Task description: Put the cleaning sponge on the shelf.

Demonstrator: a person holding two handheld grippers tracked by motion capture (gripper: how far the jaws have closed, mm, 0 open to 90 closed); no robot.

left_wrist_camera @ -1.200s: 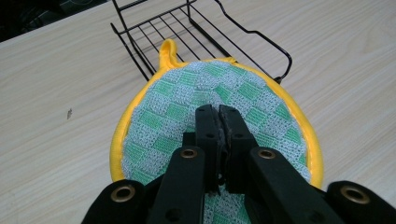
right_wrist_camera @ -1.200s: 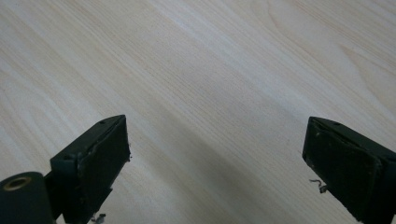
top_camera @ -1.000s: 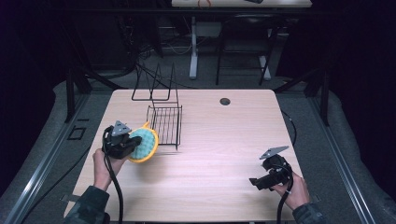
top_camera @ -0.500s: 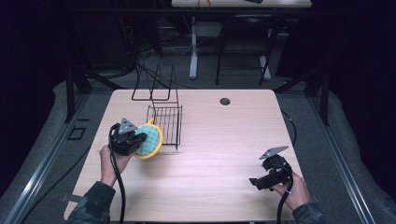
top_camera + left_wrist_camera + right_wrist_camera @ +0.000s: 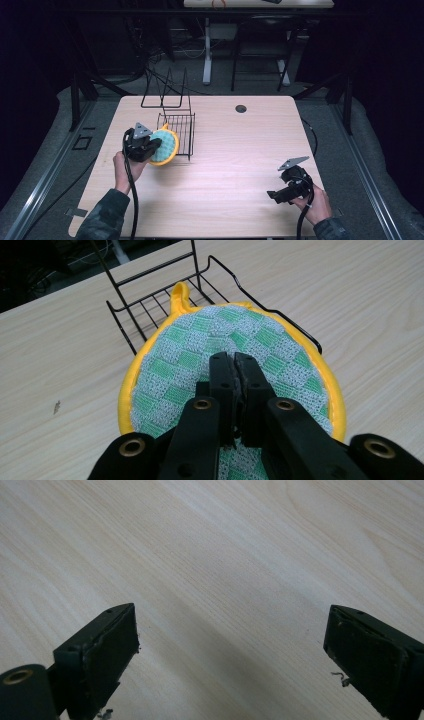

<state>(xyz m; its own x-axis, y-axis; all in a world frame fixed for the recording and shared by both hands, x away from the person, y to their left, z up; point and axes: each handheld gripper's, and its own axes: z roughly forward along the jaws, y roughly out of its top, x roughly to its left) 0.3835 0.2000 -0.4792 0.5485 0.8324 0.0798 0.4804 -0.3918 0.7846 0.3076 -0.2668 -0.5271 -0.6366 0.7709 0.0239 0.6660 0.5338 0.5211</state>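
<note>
So the left gripper (image 5: 150,146) was clamped on the green-and-yellow pot holder (image 5: 230,355) left of center, right at the wire rack (image 5: 177,132). Not in the rack yet, I'd say. The right gripper (image 5: 280,194) sat wide apart, lower right.

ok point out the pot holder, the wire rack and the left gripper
pot holder (image 5: 180,357), left gripper view, on its green checked face
wire rack (image 5: 184,131), high view, on its wire grid floor
left gripper (image 5: 235,365), left gripper view, at its closed fingertips
</note>
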